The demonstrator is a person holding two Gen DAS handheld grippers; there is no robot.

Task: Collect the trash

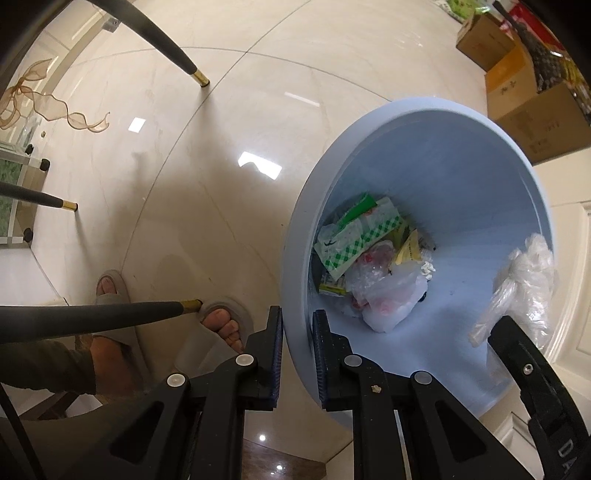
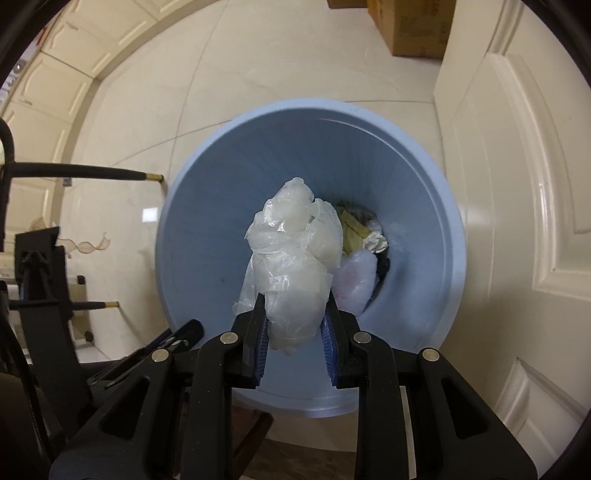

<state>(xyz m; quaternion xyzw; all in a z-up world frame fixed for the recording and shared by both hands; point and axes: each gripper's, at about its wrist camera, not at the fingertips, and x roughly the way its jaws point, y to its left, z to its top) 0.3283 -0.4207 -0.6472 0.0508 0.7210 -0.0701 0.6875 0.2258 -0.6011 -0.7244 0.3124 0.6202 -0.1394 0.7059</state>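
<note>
I am looking down along my right gripper (image 2: 295, 332) into the blue bin (image 2: 207, 229); its blue-padded fingers (image 2: 260, 343) are pinching a crumpled clear plastic bag (image 2: 295, 273) over the bin's mouth; more trash (image 2: 360, 236) is lying at the bottom, a yellowish wrapper and pale plastic among it; my left gripper (image 2: 40, 273) is showing at the left edge, just beside the rim; a cream panelled door (image 2: 517, 221) is standing to the right; a cardboard box (image 2: 417, 29) is sitting beyond on the pale floor (image 2: 258, 66).

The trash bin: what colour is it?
Light blue, inside and out. The trash bin shows best in the right wrist view.
</note>
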